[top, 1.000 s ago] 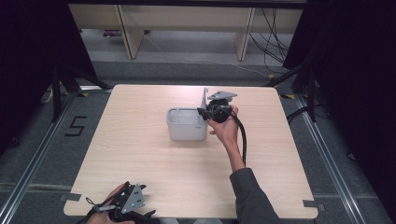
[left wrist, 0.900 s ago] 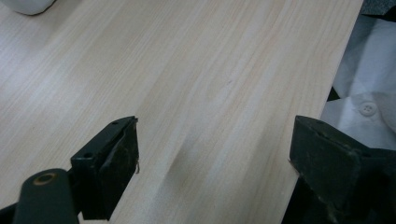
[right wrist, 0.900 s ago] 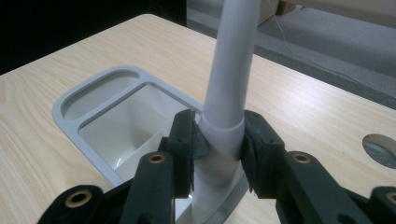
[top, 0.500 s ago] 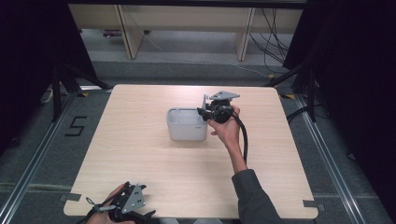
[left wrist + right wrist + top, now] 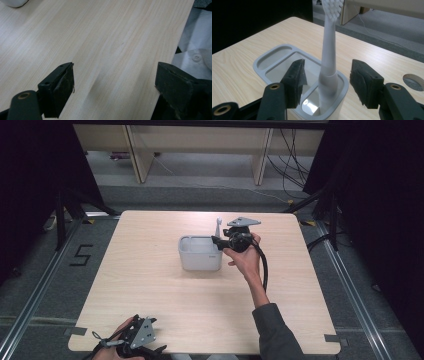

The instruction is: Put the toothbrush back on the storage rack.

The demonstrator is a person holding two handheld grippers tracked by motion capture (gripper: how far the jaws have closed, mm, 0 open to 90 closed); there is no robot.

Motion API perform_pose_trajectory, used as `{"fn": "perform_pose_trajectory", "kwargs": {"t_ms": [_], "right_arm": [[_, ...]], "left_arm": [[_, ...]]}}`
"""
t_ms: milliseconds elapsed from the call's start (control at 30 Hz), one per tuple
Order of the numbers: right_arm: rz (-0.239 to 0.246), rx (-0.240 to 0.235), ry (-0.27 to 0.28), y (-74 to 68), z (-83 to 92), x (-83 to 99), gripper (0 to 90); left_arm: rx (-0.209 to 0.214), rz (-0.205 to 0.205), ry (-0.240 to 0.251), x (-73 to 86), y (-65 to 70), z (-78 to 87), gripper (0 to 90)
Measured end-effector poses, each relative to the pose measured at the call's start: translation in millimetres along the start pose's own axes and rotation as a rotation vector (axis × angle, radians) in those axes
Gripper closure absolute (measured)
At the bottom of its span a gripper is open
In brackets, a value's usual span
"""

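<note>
A grey holder [image 5: 199, 255] with several compartments stands at the middle of the wooden table [image 5: 150, 290]. A white toothbrush [image 5: 218, 226] stands upright in its right end, bristles up. My right gripper [image 5: 216, 241] is level at that end. In the right gripper view the toothbrush [image 5: 328, 50] rises from the holder [image 5: 272, 56] between my right gripper's [image 5: 328, 66] jaws. The jaws have just been opening, and there is a gap on each side of the toothbrush. My left gripper [image 5: 149, 351] rests at the table's near left edge, and in its own view it [image 5: 115, 72] stands open over bare wood.
A round grey disc [image 5: 413, 82] is set in the tabletop to the right of the holder. A white shirt with a button [image 5: 197, 57] lies past the table edge beside the left gripper. Shelving legs and cables [image 5: 295, 165] stand on the floor beyond the table.
The right gripper has stayed at the holder's right end with barely any shift, and the toothbrush still stands upright. The left gripper has kept still.
</note>
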State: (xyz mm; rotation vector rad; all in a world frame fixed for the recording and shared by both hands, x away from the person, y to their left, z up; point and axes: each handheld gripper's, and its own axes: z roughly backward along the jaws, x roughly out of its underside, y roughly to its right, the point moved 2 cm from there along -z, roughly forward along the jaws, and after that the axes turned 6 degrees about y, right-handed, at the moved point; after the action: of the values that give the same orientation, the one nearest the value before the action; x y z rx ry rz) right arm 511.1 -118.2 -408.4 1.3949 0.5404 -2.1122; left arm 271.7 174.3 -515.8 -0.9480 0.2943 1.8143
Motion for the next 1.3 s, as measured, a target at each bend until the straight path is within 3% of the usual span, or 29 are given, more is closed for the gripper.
{"fn": "perform_pose_trajectory", "kwargs": {"t_ms": [33,167,233,267,400,767,800,833,867,933,967,1000,1100,1133,1167,1300], "right_arm": [[-0.024,-0.005,0.000,-1.7,0.4,0.4,45.3],[-0.006,-0.003,-0.001,-0.6,3.5,0.5,43.5],[-0.026,-0.003,0.002,-1.5,5.2,1.3,43.0],[-0.008,-0.003,-0.001,-0.4,6.3,1.2,42.6],[-0.034,0.003,-0.002,-1.4,12.4,2.1,41.0],[-0.026,-0.002,0.027,0.4,26.2,6.0,37.9],[0.001,0.003,0.030,1.2,28.1,6.5,37.9],[-0.023,-0.003,0.025,-1.1,29.4,7.4,37.8],[0.003,0.003,0.033,-0.2,30.4,8.0,37.7],[-0.023,-0.003,0.024,-2.8,35.2,9.8,37.4],[0.004,-0.013,0.037,-1.4,35.4,10.4,37.4],[-0.004,-0.014,0.044,-2.1,36.1,11.4,37.4],[0.005,-0.017,0.039,-2.3,39.4,12.5,36.7],[-0.019,-0.019,0.034,-4.2,41.3,13.4,36.7],[-0.002,-0.014,0.034,-3.6,42.4,14.0,36.5],[-0.004,-0.016,0.027,-3.2,47.6,16.4,35.9]], "left_arm": [[0.000,0.001,0.001,-0.1,0.0,0.1,15.4],[0.000,0.000,0.002,-0.1,0.1,0.1,15.4],[0.000,0.001,0.001,-0.1,0.1,0.1,15.4],[0.000,0.002,0.003,-0.2,0.2,0.2,15.4],[-0.002,0.001,0.000,0.0,-0.3,0.2,15.4],[-0.002,0.002,-0.001,0.0,-0.1,0.0,15.4],[-0.001,0.002,0.001,-0.1,0.0,0.2,15.4],[-0.001,0.002,0.001,-0.1,0.0,0.2,15.4],[-0.001,0.003,0.000,0.1,-0.2,0.0,15.4],[-0.002,0.002,-0.002,0.1,-0.2,0.0,15.4],[-0.002,0.003,0.000,-0.1,0.1,0.0,15.4],[-0.001,0.003,0.000,-0.2,0.3,0.1,15.4],[-0.002,0.001,0.000,-0.1,-0.1,0.3,15.4],[-0.002,0.001,0.003,-0.2,-0.1,0.4,15.4],[-0.005,-0.004,-0.001,-0.3,-0.5,0.8,15.4],[-0.002,-0.006,-0.008,-0.2,-0.3,0.6,15.4]]}}
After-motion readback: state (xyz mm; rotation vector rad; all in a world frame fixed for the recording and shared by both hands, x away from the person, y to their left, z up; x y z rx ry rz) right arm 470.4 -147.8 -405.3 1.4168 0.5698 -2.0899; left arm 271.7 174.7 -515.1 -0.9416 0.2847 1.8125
